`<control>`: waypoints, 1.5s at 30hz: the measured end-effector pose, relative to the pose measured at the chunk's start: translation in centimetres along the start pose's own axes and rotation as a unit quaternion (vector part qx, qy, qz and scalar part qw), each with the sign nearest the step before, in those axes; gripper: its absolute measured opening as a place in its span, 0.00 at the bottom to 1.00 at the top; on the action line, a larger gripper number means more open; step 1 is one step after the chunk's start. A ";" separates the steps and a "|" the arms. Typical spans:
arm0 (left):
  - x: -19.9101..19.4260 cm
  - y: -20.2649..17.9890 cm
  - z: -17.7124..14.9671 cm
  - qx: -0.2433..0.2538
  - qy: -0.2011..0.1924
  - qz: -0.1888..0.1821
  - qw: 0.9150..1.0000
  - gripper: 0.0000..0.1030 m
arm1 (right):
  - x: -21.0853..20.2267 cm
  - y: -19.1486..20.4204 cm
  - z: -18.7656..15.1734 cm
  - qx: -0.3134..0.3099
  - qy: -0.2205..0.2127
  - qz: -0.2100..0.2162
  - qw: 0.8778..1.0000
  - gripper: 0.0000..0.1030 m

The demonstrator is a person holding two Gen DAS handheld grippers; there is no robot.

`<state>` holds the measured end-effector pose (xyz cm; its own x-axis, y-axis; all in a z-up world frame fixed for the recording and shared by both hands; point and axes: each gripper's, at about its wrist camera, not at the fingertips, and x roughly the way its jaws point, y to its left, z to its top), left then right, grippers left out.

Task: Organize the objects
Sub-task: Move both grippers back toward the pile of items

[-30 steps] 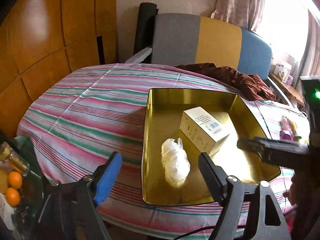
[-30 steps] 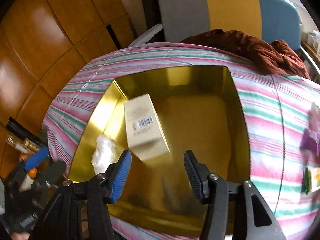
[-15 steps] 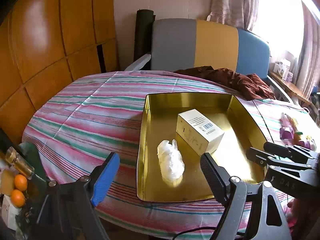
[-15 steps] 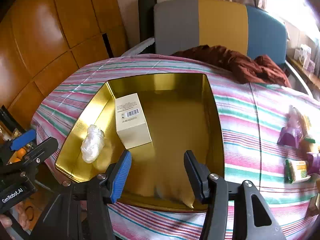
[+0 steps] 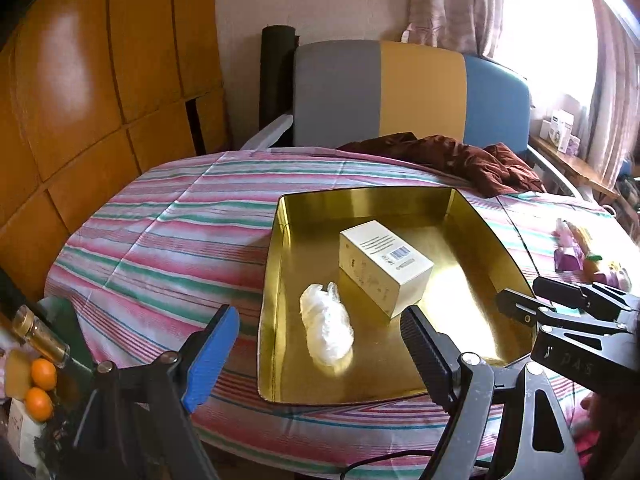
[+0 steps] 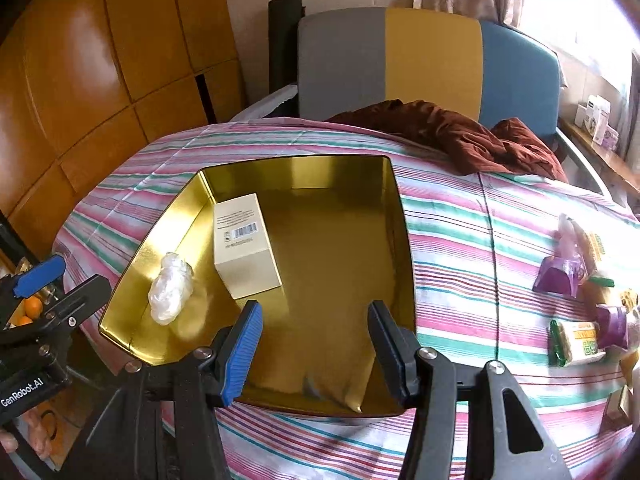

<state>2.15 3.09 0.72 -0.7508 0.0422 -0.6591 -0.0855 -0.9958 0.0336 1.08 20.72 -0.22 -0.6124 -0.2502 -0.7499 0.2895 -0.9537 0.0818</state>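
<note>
A gold tin tray (image 5: 472, 280) (image 6: 340, 240) sits on the striped tablecloth. In it lie a cream box (image 5: 384, 264) (image 6: 244, 248) with a barcode and, beside it, a crumpled white plastic wad (image 5: 326, 330) (image 6: 170, 290). My left gripper (image 5: 318, 320) hovers open near the tray's front left corner, holding nothing. My right gripper (image 6: 315, 316) stands open over the tray's near edge, also with nothing in it. Each gripper shows in the other's view: the right gripper (image 5: 520, 294) at the right, the left gripper (image 6: 68, 284) at the left. Purple packets (image 6: 560, 276) and a green-yellow packet (image 6: 576, 342) lie to the tray's right.
A brown cloth (image 5: 448, 156) is heaped at the table's far edge before a grey, yellow and blue chair (image 5: 380, 92). Oranges (image 5: 40, 384) and a bottle (image 5: 36, 336) sit low at the left. Wooden panels (image 5: 100, 100) line the left wall.
Both grippers have drawn back from the tray, so more of the table and room shows. The box no longer sits between the right fingers. The box and the wad have not moved.
</note>
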 end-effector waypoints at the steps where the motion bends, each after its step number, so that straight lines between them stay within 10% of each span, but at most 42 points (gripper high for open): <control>1: -0.1 -0.2 0.0 0.004 -0.002 0.000 1.000 0.81 | -0.1 -0.3 0.0 0.003 0.000 -0.001 1.000 0.54; 34: -0.8 -10.9 1.4 0.141 -0.031 -0.111 0.983 0.81 | -5.9 -15.1 -2.7 0.156 0.034 -0.063 0.985 0.54; 45: 0.0 -17.5 1.5 0.202 -0.014 -0.184 0.962 0.81 | -13.3 -27.8 -7.1 0.204 0.085 -0.189 0.957 0.54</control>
<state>2.69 20.66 1.24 -0.6375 0.3940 -0.6621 -0.5924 -0.8001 0.0943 6.42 51.72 2.82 -0.4776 0.1241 -0.8698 -0.2614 -0.9652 0.0059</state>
